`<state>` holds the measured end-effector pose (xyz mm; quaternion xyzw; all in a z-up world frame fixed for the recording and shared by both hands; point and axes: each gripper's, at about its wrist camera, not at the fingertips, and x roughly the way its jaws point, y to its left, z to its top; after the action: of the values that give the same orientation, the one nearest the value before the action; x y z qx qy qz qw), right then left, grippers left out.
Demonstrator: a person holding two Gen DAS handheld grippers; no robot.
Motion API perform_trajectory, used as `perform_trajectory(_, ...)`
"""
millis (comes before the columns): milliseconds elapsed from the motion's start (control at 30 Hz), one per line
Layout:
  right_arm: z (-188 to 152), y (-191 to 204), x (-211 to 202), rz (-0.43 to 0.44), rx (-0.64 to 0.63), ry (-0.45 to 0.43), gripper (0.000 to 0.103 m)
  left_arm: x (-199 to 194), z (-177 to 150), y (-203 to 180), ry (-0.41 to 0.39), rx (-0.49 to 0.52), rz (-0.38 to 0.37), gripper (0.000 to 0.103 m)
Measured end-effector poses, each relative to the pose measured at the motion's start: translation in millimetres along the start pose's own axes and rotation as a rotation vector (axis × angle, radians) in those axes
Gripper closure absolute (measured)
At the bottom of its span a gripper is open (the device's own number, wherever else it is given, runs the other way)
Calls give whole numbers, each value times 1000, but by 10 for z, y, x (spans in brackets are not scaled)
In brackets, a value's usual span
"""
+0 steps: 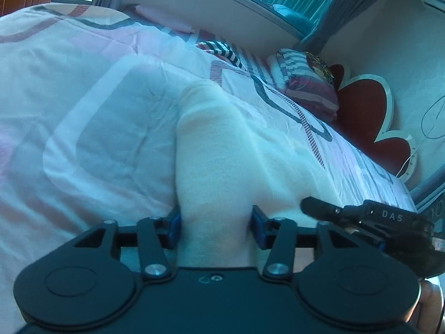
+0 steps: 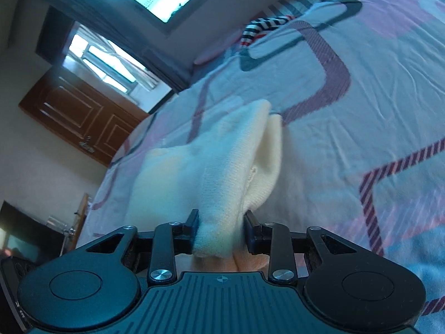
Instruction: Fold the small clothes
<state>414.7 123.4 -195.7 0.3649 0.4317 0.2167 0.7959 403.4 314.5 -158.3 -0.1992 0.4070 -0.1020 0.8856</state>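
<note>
A cream knitted garment (image 1: 217, 144) lies bunched on the bed and runs forward from my left gripper (image 1: 216, 222), whose blue pads sit against a thick fold of it on both sides. In the right wrist view the same cream garment (image 2: 230, 153) rises in a ridge with a folded flap beside it. My right gripper (image 2: 221, 228) is shut on its near end, and the cloth fills the gap between the black pads. One black finger of the right gripper (image 1: 319, 207) shows at the lower right of the left wrist view, resting on the cloth.
The bed cover (image 1: 83, 111) is pale with pink and grey bands. A striped cloth (image 1: 222, 51) lies further up the bed, near a striped pillow (image 1: 306, 83) and a red flower-shaped headboard (image 1: 361, 111). A brown wooden door (image 2: 83, 117) stands past the bed's edge.
</note>
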Motion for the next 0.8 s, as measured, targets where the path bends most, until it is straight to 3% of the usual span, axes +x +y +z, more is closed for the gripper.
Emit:
perform_trajectory(33, 3, -32, 3, -12, 7, 2, 64, 8, 10, -3, 1, 4, -2, 50)
perform_trajectory(133, 17, -43, -82, -39, -11, -3, 63, -48, 44, -14, 0, 10, 17, 45)
perform_trajectory(267, 84, 140, -347, -77, -74, -91, 63, -306, 129, -73, -110, 47, 35, 47)
perform_trajectory(367, 201, 317, -397, -89, -147, -135, 63, -298, 273, -177, -146, 45, 18, 47)
perform_trajectory(600, 355, 482, 39, -102, -198, -98, 63, 197, 434, -249, -103, 50, 92, 49)
perform_trajectory(700, 333, 381, 261, -207, -230, -50, 67, 272, 438, -203, -103, 56, 124, 49)
perform_trajectory(800, 315, 298, 344, -235, -270, -45, 69, 277, 429, -229, -95, 84, 143, 49)
